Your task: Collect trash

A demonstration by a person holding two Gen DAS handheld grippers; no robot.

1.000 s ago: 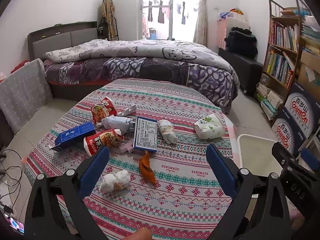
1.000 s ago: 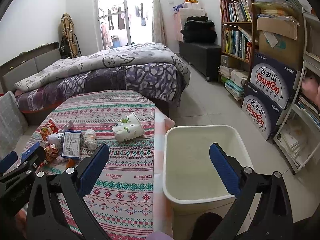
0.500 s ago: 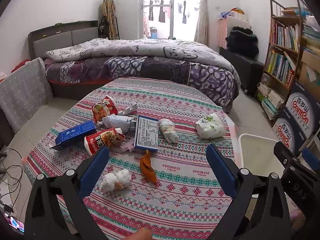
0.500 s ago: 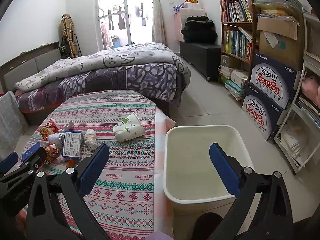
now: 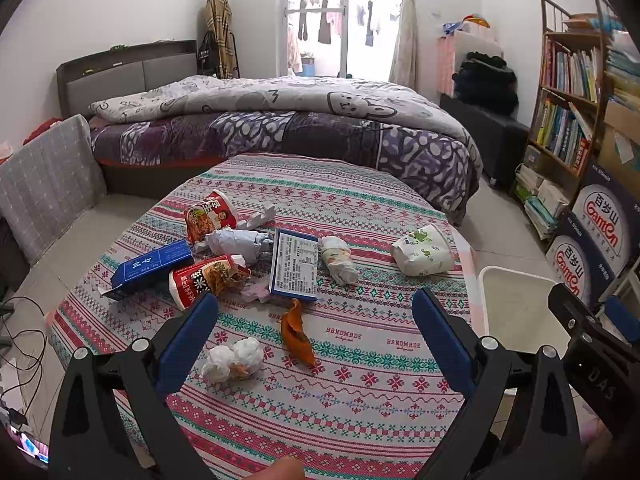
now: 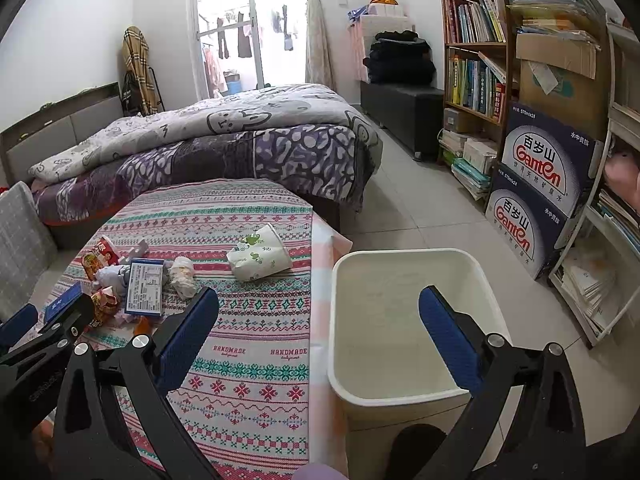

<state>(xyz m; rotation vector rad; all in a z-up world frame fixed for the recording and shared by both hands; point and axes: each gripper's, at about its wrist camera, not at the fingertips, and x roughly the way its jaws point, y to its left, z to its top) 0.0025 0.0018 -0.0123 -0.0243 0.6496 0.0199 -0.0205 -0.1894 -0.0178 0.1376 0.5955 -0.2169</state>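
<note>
Trash lies on a round table with a patterned cloth (image 5: 360, 364): a white tissue wad (image 5: 234, 358), an orange peel (image 5: 295, 334), a blue carton (image 5: 150, 266), red snack wrappers (image 5: 202, 280), a blue-edged box (image 5: 294, 264), a rolled wrapper (image 5: 338, 258) and a crushed white-green paper cup (image 5: 424, 250), also in the right wrist view (image 6: 260, 254). A cream trash bin (image 6: 404, 392) stands on the floor right of the table. My left gripper (image 5: 314, 330) is open above the table's near side. My right gripper (image 6: 318, 326) is open over the bin's left rim.
A bed (image 5: 280, 120) lies behind the table. Bookshelves (image 6: 480, 40) and stacked Ganten water cartons (image 6: 540, 184) line the right wall. A grey cushion (image 5: 44, 180) and cables (image 5: 20, 340) are on the floor at left.
Both views have shifted only slightly; the left gripper has edged a little forward over the table. Nothing was grasped or released.
</note>
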